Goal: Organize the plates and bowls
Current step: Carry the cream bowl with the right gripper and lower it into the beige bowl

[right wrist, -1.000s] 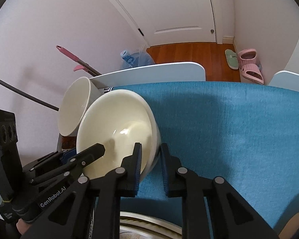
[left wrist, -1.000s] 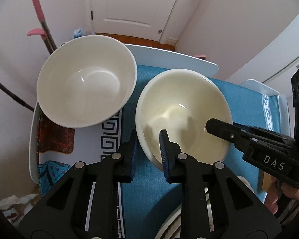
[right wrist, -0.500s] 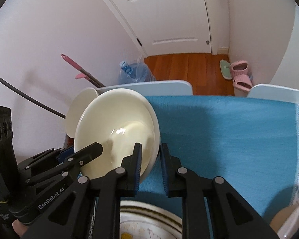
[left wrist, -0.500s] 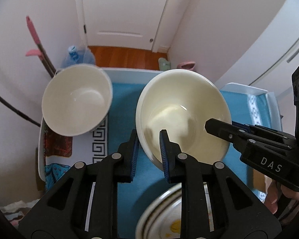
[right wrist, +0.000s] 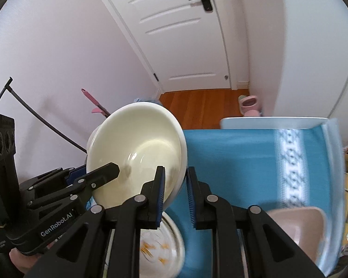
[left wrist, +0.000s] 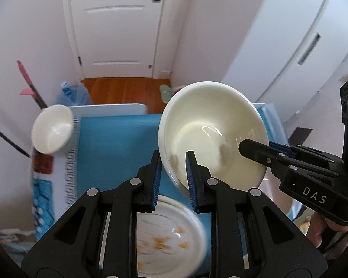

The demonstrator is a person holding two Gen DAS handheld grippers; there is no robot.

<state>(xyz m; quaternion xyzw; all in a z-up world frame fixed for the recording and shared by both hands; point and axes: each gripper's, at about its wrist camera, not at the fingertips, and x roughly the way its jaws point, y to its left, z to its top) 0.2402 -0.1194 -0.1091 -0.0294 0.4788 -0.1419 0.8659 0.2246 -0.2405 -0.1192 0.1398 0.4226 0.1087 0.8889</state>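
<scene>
Left wrist view looks along the left gripper [left wrist: 173, 170], whose blue-padded fingers pinch the near rim of a cream bowl [left wrist: 212, 136], one finger inside the bowl and one outside it. The bowl is tilted and held above the blue tablecloth [left wrist: 114, 143], clear of the surface. From the right side of this view the right gripper [left wrist: 255, 149] reaches in, one black finger lying over the bowl's inner wall at the opposite rim. Below the left gripper's fingers, a white plate with orange motifs [left wrist: 171, 236] lies on the cloth, blurred. Ahead and to the left of the left gripper, a smaller white bowl [left wrist: 52, 128] sits near the table's far left corner, well apart from the held bowl. In the right wrist view, the right gripper [right wrist: 175, 186] clamps the same cream bowl [right wrist: 136, 155] by its rim, one blue pad inside and one outside, while the left gripper [right wrist: 109, 171] enters from the left with a finger across the bowl's interior. Beneath the right gripper's fingers the patterned plate [right wrist: 161, 247] shows again, and a pink bowl [right wrist: 298, 227] sits to the lower right of that gripper on the cloth. Beyond the table edge lie a wooden floor [right wrist: 204, 102] and a white door [right wrist: 176, 30].
</scene>
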